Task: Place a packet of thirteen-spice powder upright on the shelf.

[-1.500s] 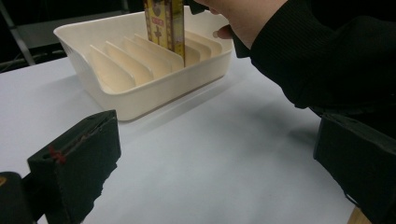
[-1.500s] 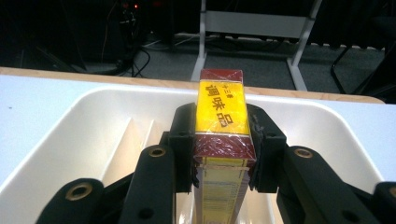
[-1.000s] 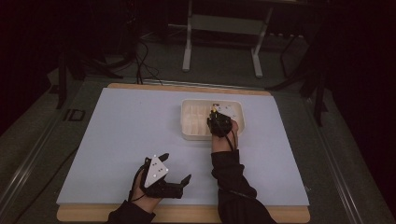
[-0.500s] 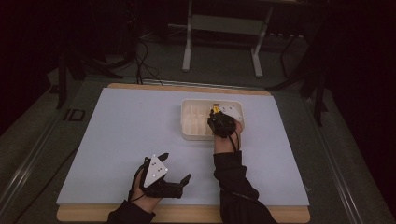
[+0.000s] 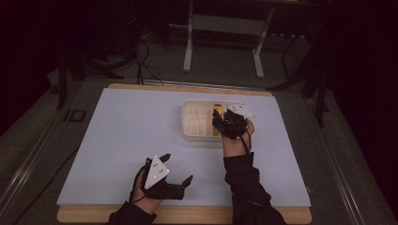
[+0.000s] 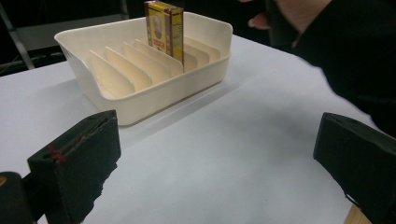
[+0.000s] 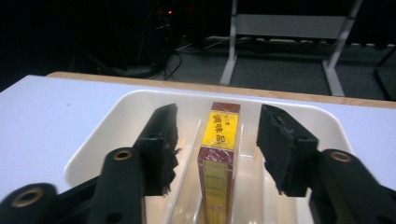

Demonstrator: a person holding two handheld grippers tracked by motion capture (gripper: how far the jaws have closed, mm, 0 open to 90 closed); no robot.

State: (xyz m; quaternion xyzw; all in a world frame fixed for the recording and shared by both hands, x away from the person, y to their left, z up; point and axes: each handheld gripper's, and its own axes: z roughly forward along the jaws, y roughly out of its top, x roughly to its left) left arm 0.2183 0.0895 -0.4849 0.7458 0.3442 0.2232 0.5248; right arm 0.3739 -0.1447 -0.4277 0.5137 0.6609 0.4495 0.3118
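Note:
A cream tray (image 5: pixel 197 123) with upright dividers sits on the white table, right of centre. A yellow and dark red box (image 5: pixel 217 111) stands on edge in one of its slots (image 6: pixel 164 30). My right gripper (image 5: pixel 221 123) hovers over the tray's right part and is open. In the right gripper view its jaws stand on either side of the box (image 7: pixel 218 140) without touching it. My left gripper (image 5: pixel 178 167) rests near the table's front edge, open and empty (image 6: pixel 215 154), facing the tray (image 6: pixel 154 93).
The tray's other slots (image 7: pixel 154 205) are empty. A wooden board edge (image 5: pixel 187 215) runs under the white sheet at the front. Metal stand legs (image 5: pixel 190 42) and cables lie on the dark floor beyond the table.
My right hand has shifted slightly to the right over the tray, and the top of the yellow box now shows beside it. The left gripper has not moved.

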